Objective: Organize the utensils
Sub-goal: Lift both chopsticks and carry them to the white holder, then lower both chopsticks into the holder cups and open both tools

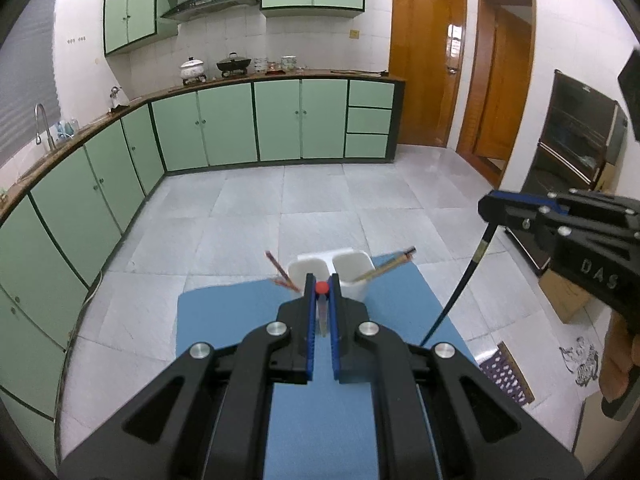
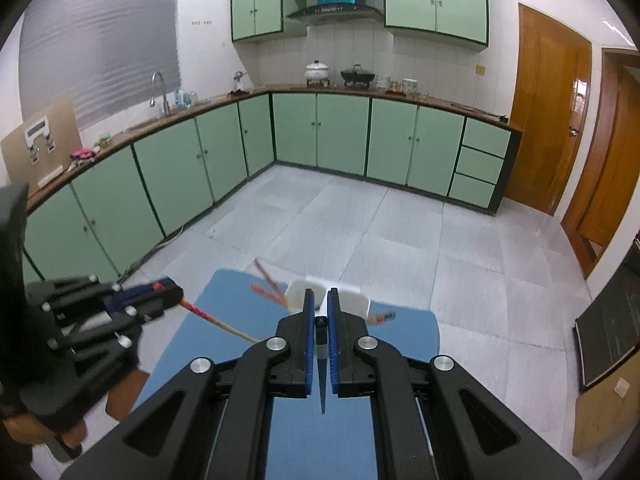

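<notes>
A white two-cup utensil holder [image 1: 348,270] stands at the far end of a blue table [image 1: 240,312]; it also shows in the right wrist view [image 2: 352,302]. Chopsticks lean out of its left cup [image 1: 280,270] and right cup [image 1: 390,266]. My left gripper [image 1: 322,288] is shut on a red-tipped chopstick [image 1: 322,308], held just before the holder. My right gripper [image 2: 318,300] is shut on a black chopstick [image 2: 322,364]; from the left wrist view the black chopstick [image 1: 460,284] hangs down from the right gripper [image 1: 490,208].
Green kitchen cabinets [image 1: 224,128] line the back and left walls under a brown counter with pots. Grey tiled floor [image 1: 320,200] lies beyond the table. Wooden doors [image 1: 424,64] are at the right, and a black oven [image 1: 572,152] at the far right.
</notes>
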